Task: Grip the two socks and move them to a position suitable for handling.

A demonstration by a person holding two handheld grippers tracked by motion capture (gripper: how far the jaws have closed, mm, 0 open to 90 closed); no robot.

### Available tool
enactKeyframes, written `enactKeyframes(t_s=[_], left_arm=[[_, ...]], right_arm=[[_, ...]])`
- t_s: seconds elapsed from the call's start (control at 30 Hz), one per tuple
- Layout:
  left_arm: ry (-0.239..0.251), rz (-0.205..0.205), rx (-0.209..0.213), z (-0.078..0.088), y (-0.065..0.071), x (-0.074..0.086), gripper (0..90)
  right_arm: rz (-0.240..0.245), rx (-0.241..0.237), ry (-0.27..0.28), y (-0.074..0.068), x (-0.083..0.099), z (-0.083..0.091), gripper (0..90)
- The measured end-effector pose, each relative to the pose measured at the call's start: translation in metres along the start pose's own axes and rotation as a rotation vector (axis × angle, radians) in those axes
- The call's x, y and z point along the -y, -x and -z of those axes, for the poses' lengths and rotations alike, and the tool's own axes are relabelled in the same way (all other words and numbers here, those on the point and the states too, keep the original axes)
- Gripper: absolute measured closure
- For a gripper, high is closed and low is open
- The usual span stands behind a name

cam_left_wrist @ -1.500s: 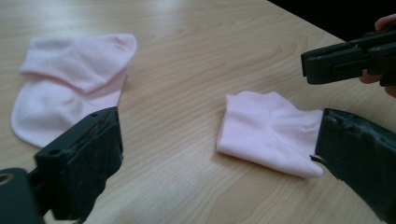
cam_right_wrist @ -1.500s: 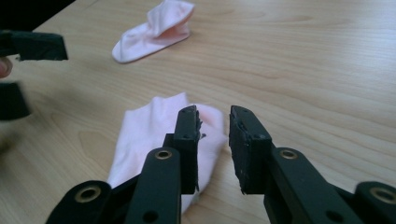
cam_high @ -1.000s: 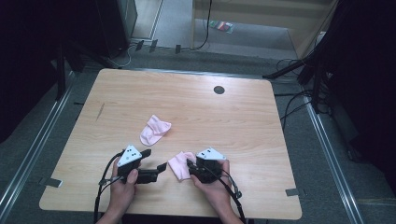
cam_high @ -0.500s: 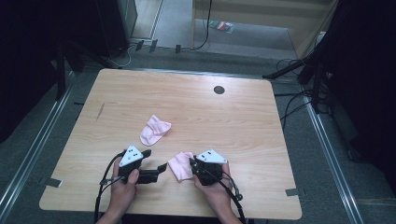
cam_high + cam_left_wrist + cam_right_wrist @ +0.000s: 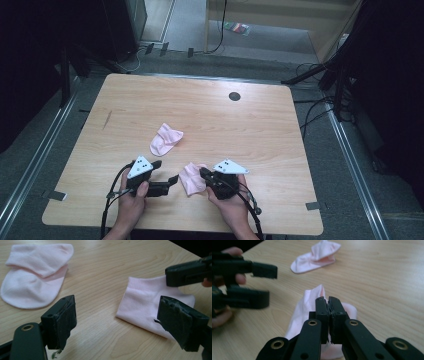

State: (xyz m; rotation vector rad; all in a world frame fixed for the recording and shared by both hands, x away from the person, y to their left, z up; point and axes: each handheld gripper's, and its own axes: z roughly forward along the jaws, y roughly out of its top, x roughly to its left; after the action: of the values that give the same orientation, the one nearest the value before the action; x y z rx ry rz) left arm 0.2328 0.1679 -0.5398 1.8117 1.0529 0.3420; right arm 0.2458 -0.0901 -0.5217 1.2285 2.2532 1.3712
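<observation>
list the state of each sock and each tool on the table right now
near sock: flat on the table, one edge pinched and lifted
far sock: lying loose, folded over, untouched
right tool: has just closed, shut on the near sock
left tool: open, beside the near sock, holding nothing

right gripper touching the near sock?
Touching. In the right gripper view the right gripper has its jaws pinched together on a raised fold of the near sock; they have just been closing.
</observation>
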Motion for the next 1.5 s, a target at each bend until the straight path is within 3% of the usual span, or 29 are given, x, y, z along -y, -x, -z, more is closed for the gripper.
enactKeyframes(t_s=[0.17,0.23,0.3,0.37,0.47,0.53,0.63,0.73,0.8,0.83,0.93,1.0,1.03,1.1,1.23,1.27,1.37,1.5], left_arm=[[-0.028,-0.020,0.038,-0.007,0.017,0.001,13.8],[-0.056,-0.006,0.056,-0.013,0.024,0.001,12.1],[-0.090,-0.001,0.068,-0.019,0.031,0.001,3.9],[-0.139,-0.002,0.048,-0.025,0.038,0.000,1.0],[-0.204,0.031,0.006,-0.034,0.041,-0.001,4.1],[-0.190,0.051,0.014,-0.037,0.041,-0.003,10.3],[-0.145,0.017,0.001,-0.038,0.042,-0.004,29.6],[-0.122,-0.024,-0.025,-0.034,0.040,-0.004,69.2],[-0.086,-0.039,-0.055,-0.027,0.037,-0.006,84.5],[-0.058,-0.057,-0.102,-0.020,0.036,-0.007,88.4],[-0.001,-0.102,-0.235,-0.002,0.033,-0.012,89.2],[-0.006,-0.169,-0.306,0.006,0.036,-0.014,89.2],[-0.016,-0.192,-0.320,0.007,0.036,-0.014,89.2],[-0.056,-0.196,-0.301,0.005,0.037,-0.012,89.1],[-0.116,-0.193,-0.200,-0.009,0.041,-0.006,86.8],[-0.122,-0.183,-0.161,-0.012,0.041,-0.005,81.8],[-0.133,-0.164,-0.100,-0.014,0.039,-0.004,69.4],[-0.111,-0.115,0.024,-0.010,0.030,-0.004,51.1]], right_arm=[[0.003,-0.003,0.026,-0.010,-0.016,0.006,87.9],[-0.002,-0.002,0.036,-0.014,-0.023,0.007,87.8],[-0.004,-0.014,0.047,-0.018,-0.029,0.009,87.7],[-0.004,-0.017,0.057,-0.022,-0.033,0.011,87.7],[-0.006,-0.030,0.077,-0.025,-0.039,0.015,87.7],[-0.009,-0.051,0.092,-0.028,-0.042,0.018,87.6],[-0.003,-0.064,0.111,-0.031,-0.045,0.022,87.6],[-0.008,-0.074,0.128,-0.031,-0.047,0.025,87.6],[-0.010,-0.071,0.137,-0.029,-0.047,0.026,87.7],[-0.016,-0.066,0.141,-0.028,-0.047,0.026,87.8],[-0.030,-0.068,0.157,-0.025,-0.045,0.024,88.1],[-0.041,-0.073,0.150,-0.024,-0.044,0.023,88.1],[-0.048,-0.076,0.143,-0.022,-0.042,0.020,88.1],[-0.054,-0.063,0.126,-0.017,-0.038,0.014,88.1],[-0.064,-0.013,0.078,-0.003,-0.025,0.004,88.1],[-0.072,0.005,0.063,0.004,-0.021,0.002,88.1],[-0.078,0.040,0.035,0.019,-0.013,0.000,88.1],[-0.089,0.066,-0.015,0.038,-0.004,-0.001,88.1]])
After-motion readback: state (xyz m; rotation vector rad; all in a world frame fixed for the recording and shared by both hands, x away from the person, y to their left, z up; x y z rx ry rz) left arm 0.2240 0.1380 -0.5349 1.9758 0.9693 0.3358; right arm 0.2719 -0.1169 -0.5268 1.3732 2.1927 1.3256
